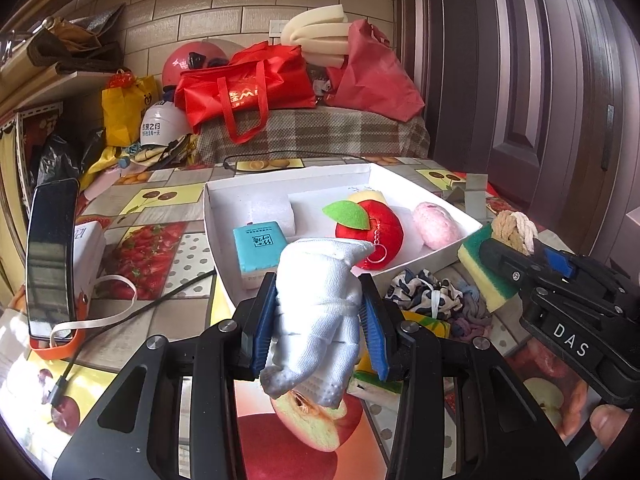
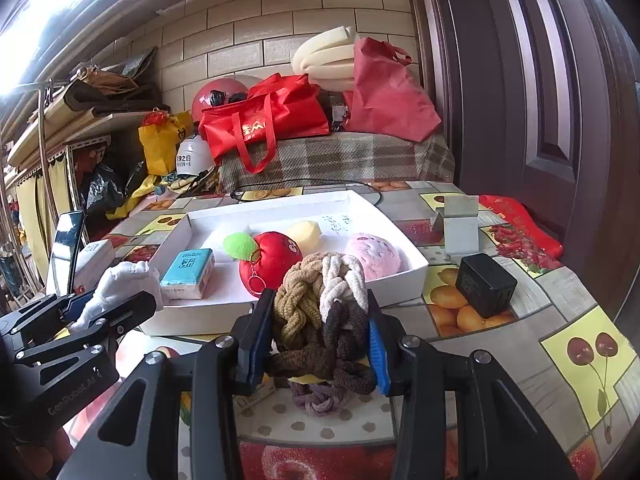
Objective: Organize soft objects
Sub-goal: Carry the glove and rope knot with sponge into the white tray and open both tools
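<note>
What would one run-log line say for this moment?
left gripper: shut on white cloth bundle | right gripper: shut on braided rope knot | white box: not yet reached

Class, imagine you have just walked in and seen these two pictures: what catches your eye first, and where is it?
Most striking is the red plush apple with its green leaf, lying in the middle of the white box on the fruit-patterned table. Close to each camera, something soft is clamped between jaws: a white cloth toy in the left gripper, and a bundle of braided hair ties in the right gripper.
</note>
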Action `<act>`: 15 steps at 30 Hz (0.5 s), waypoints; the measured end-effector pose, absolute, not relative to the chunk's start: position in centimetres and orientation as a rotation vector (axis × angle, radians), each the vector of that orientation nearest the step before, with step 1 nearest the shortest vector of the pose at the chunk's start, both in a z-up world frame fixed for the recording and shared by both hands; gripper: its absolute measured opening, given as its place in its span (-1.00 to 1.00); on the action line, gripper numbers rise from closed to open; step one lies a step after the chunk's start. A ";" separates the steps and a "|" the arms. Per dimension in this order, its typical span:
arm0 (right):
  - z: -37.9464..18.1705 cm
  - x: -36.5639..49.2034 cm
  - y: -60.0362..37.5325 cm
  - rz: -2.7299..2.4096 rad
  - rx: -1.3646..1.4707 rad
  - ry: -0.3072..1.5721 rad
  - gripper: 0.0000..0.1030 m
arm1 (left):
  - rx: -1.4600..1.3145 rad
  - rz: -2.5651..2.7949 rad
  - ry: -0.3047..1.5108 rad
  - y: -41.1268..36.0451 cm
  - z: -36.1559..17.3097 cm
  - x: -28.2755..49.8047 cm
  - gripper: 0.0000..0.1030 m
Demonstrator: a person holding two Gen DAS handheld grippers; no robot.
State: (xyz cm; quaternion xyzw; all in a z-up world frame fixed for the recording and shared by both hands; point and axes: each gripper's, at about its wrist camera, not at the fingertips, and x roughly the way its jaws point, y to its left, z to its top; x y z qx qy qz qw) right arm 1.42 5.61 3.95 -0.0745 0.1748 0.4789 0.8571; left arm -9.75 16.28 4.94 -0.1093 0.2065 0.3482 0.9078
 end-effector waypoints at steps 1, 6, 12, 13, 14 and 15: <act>4.0 1.5 5.9 1.006 -0.158 0.365 -0.18 | -0.234 0.721 0.430 16.6 4.9 -9.7 -0.24; 4.0 1.4 7.3 1.018 -0.181 0.354 -0.18 | -0.266 0.733 0.437 17.9 4.8 -9.4 -0.24; 4.0 1.6 8.8 1.021 -0.197 0.357 -0.18 | -0.260 0.758 0.430 19.1 4.9 -8.8 -0.24; 4.0 1.6 9.1 1.020 -0.201 0.355 -0.18 | -0.253 0.766 0.431 19.3 5.0 -8.6 -0.24; 4.0 1.6 9.3 1.021 -0.204 0.354 -0.18 | -0.247 0.772 0.433 19.6 5.0 -8.4 -0.24; 4.0 1.6 9.5 1.021 -0.207 0.352 -0.18 | -0.240 0.777 0.433 19.7 5.0 -8.1 -0.24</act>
